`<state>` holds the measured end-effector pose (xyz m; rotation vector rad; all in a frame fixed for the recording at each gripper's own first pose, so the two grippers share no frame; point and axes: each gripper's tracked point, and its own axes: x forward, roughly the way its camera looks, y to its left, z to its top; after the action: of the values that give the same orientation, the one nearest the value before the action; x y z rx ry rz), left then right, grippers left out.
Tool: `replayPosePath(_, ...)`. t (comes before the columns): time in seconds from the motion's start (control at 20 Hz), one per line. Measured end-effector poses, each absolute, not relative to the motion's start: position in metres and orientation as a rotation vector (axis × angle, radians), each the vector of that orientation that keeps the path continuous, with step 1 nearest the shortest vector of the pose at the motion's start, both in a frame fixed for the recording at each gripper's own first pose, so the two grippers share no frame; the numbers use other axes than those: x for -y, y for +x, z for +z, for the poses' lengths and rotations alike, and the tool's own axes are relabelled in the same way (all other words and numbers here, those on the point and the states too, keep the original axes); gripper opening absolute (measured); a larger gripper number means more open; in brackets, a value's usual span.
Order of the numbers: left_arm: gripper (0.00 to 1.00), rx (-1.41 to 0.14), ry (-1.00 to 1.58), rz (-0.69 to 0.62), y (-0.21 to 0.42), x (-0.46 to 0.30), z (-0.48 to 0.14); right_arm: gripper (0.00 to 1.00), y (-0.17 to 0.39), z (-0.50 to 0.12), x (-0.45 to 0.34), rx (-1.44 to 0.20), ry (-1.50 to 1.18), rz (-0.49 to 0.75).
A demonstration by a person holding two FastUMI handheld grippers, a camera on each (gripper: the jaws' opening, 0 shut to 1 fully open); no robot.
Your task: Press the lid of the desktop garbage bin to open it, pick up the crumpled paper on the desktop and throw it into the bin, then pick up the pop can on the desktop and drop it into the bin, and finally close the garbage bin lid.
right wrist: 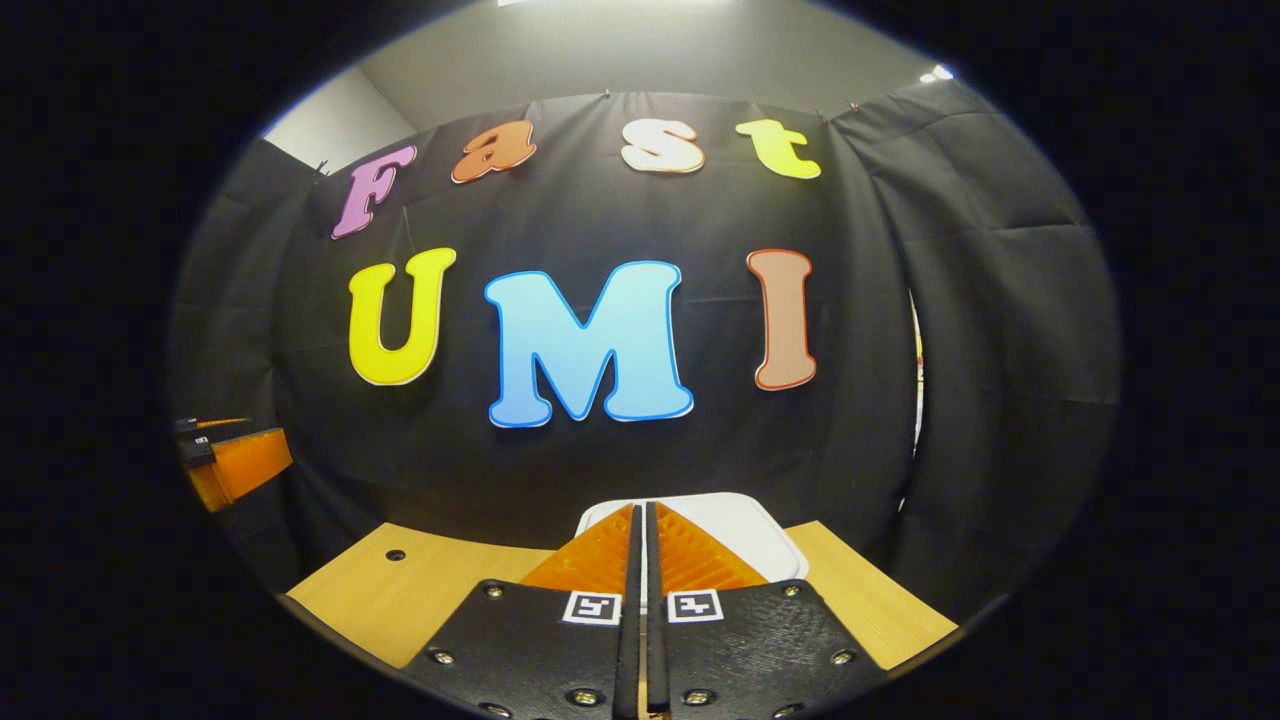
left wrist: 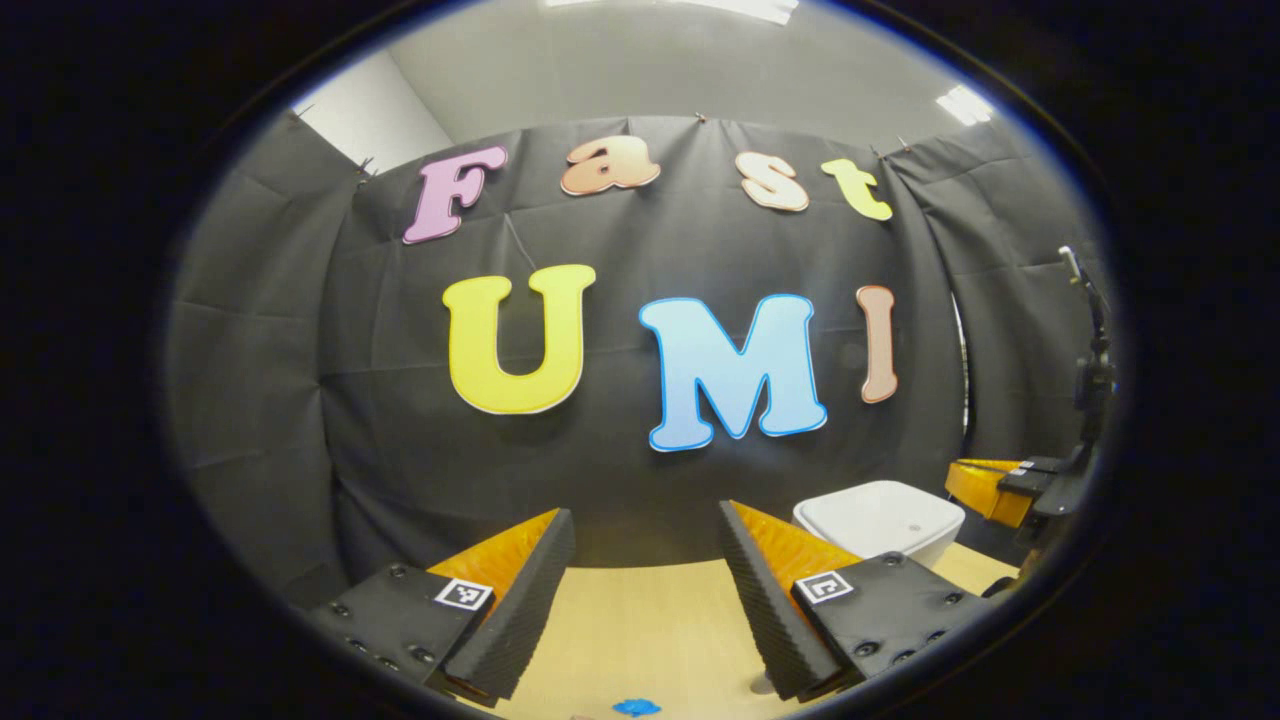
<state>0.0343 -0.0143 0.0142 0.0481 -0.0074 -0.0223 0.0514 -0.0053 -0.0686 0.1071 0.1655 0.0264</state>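
Beyond right tongs (right wrist: 641, 520), bin (right wrist: 760, 535).

Not much readable text here tbh. Each gripper carries small square black-and-white coded tags, one on each of the fingers (left wrist: 465, 593) in the left gripper view and likewise in the right gripper view (right wrist: 592, 607), but those are patterns, not words or numbers.

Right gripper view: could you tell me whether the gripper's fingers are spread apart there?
No, the right gripper has its fingers closed together with nothing between them, pointing at the white garbage bin lid.
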Motion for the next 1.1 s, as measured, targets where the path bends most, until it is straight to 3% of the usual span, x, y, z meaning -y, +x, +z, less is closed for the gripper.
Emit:
replayPosePath(0.4,0.97,0.002,0.050,0.025,0.034,-0.008,0.008,0.03,0.067,-0.125,-0.011,-0.293,0.118,0.063)
replayPosePath(1.1,0.94,0.008,0.072,0.048,0.046,-0.023,0.007,0.03,0.111,-0.153,0.017,-0.311,0.116,0.011)
